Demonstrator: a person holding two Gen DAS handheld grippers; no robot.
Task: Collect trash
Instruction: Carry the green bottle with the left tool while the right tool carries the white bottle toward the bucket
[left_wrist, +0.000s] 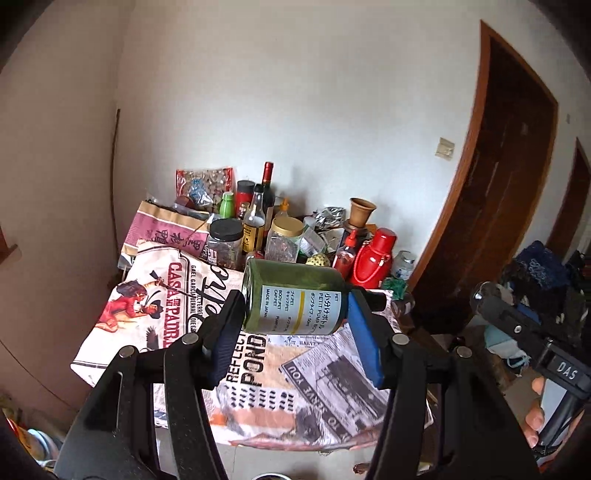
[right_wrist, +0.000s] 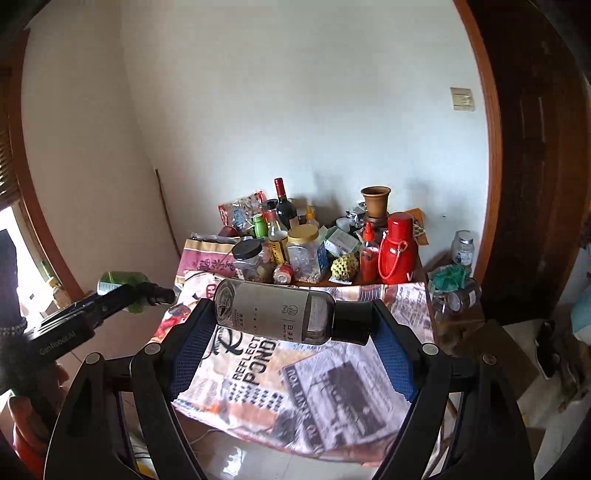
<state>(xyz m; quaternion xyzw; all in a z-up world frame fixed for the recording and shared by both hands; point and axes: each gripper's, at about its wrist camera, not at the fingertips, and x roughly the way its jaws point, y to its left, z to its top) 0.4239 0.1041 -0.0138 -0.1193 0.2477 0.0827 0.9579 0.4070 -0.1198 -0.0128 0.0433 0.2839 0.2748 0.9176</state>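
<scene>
My two wrist cameras are looking forward and slightly downward along their fingers, hanging near the newspaper-print tablecloth (left_wrist: 258, 373) (right_wrist: 295, 387), both sharing the cluttered wooden table (right_wrist: 424, 258) against the white wall (left_wrist: 314, 110).

Soft daylight, sharp focus, strong fisheye bending and dark vignetted corners throughout.

Two held bottles, one green (left_wrist: 295, 295) and one grey (right_wrist: 275, 314); one red flask (right_wrist: 399, 251).
</scene>
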